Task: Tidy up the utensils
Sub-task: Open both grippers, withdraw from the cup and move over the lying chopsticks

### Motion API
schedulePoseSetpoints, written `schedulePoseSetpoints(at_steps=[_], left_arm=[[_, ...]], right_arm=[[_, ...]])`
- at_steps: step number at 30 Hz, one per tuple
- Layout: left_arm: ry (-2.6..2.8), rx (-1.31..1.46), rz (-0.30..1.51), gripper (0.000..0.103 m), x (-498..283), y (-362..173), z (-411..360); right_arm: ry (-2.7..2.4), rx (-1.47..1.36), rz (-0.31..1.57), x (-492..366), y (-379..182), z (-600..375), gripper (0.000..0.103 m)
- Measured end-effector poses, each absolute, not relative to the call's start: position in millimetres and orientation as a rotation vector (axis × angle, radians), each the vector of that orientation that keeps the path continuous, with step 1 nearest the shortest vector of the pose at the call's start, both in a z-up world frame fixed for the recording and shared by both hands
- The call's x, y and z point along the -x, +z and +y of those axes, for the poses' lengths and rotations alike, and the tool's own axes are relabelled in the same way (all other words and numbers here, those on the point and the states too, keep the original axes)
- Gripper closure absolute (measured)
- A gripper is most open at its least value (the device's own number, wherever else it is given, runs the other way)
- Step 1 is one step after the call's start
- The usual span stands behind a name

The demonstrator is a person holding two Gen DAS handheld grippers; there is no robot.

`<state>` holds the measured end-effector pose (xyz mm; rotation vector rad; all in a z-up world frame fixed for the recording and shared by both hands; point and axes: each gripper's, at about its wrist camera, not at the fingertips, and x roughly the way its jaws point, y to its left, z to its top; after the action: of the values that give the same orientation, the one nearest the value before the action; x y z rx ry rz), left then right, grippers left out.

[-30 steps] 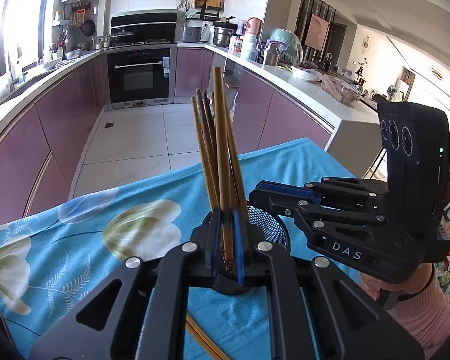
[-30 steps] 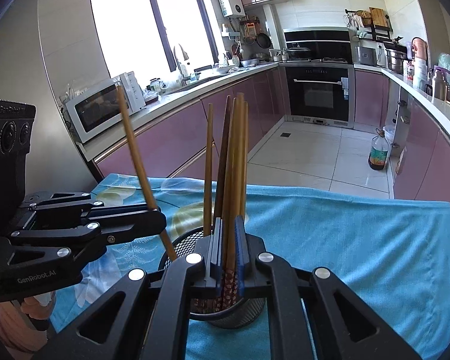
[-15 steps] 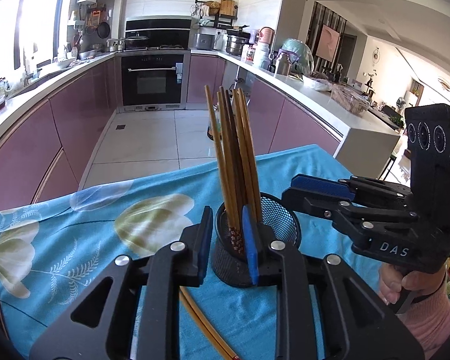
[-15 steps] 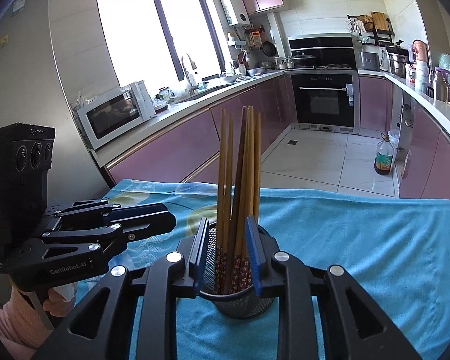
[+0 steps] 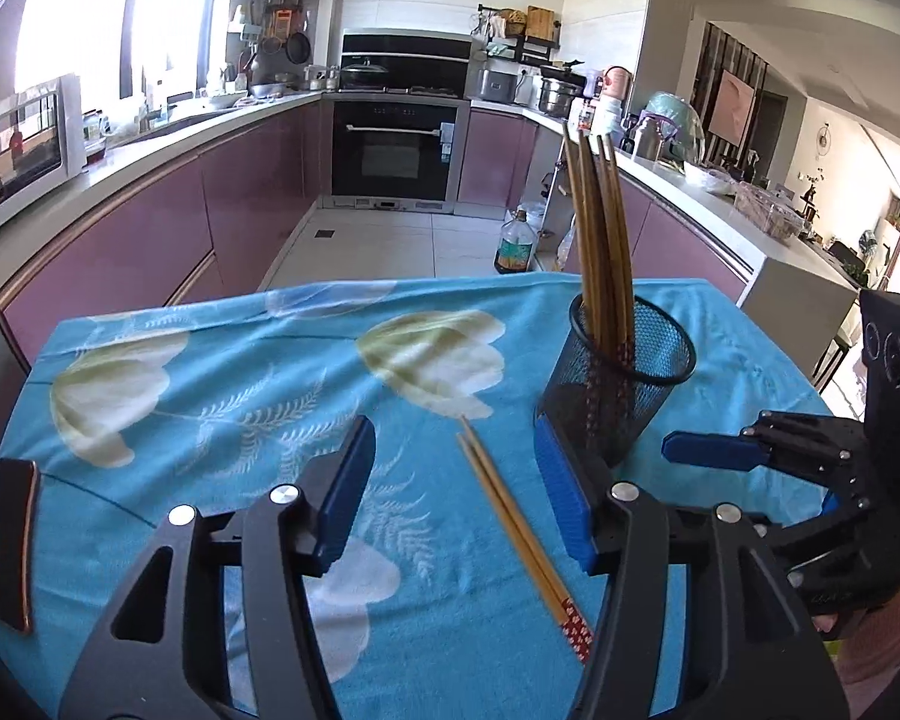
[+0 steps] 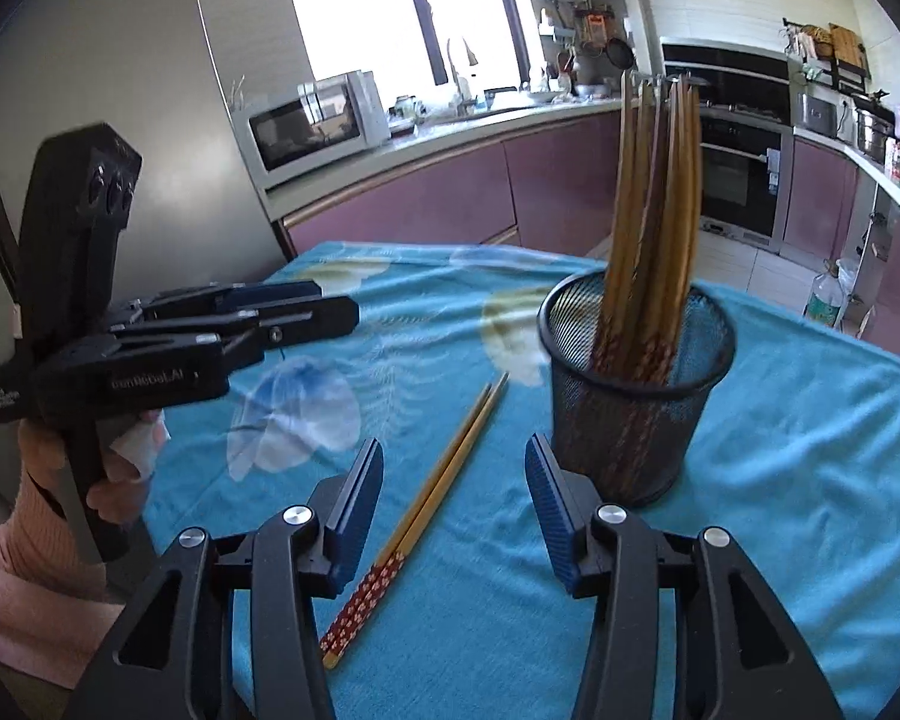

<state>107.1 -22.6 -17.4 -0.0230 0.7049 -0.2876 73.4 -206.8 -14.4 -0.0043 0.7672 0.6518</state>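
Loose chopstick pair (image 5: 519,531) lies flat on the blue cloth (image 5: 210,396) over the counter, just beside the mesh cup (image 5: 615,384) where the other chopsticks (image 5: 597,234) stand upright. I judge this pair goes in next. My left claw (image 5: 459,495) and right claw (image 6: 453,510) both straddle the pair, jaws opening, nothing gripped, pads clear of the sticks.
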Motion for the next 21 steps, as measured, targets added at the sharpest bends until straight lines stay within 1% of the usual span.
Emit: schedulePoseSetpoints(at_steps=[4, 8, 12, 21], left_arm=[[-0.278, 0.033, 0.748, 0.048, -99.5, -38.4, -12.6], [-0.279, 0.05, 0.779, 0.048, -95.3, -54.5, -7.4], [-0.275, 0.061, 0.795, 0.048, -95.5, -62.7, -4.8], [-0.294, 0.057, 0.821, 0.048, -98.6, -69.0, -11.6]], right_arm=[[0.631, 0.044, 0.854, -72.7, -43.1, -187.9, 0.056], [0.617, 0.052, 0.89, -69.8, -56.3, -179.8, 0.058], [0.596, 0.065, 0.903, -69.2, -62.1, -180.7, 0.06], [0.55, 0.096, 0.908, -68.9, -64.5, -182.3, 0.061]])
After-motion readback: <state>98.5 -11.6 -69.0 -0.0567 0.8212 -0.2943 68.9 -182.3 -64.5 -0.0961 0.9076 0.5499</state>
